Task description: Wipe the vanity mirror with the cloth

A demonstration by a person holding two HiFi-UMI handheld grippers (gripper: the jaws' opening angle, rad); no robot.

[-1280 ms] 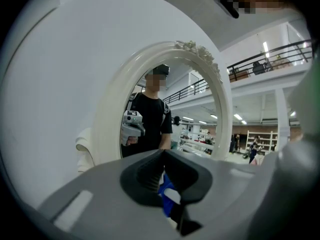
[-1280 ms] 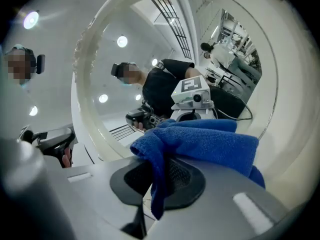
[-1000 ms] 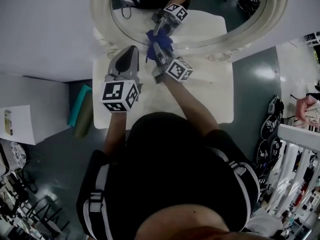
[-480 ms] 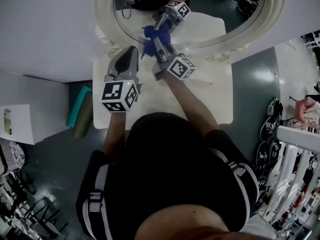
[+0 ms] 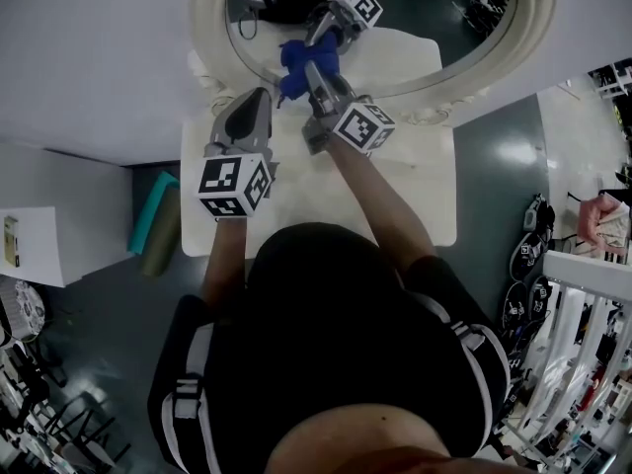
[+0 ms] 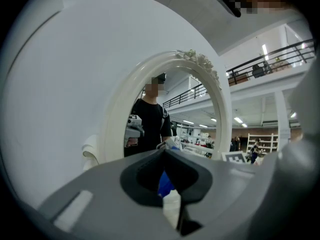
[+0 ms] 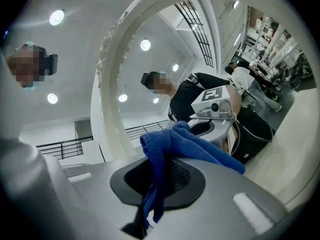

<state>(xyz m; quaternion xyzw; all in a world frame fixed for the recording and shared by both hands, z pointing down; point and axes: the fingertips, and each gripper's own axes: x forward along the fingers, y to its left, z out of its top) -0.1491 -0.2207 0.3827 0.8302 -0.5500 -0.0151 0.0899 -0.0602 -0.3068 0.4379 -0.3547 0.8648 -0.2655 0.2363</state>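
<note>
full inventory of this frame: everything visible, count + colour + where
vanity mirror: 1, white ornate oval frame, on the wall side of the table
cloth: 1, blue, at the mirror glass near its lower edge
table: 1, white, below the mirror
roll: 1, teal, on the floor left of the table; what it is can't be told
dark items: several, black, floor at right; too small to identify
left gripper: 1, grey, jaws together and empty, over the table left of the cloth
right gripper: 1, grey, jaws shut on the cloth, at the mirror
person: 1, black top, bottom of the head view, one forearm behind each gripper
</note>
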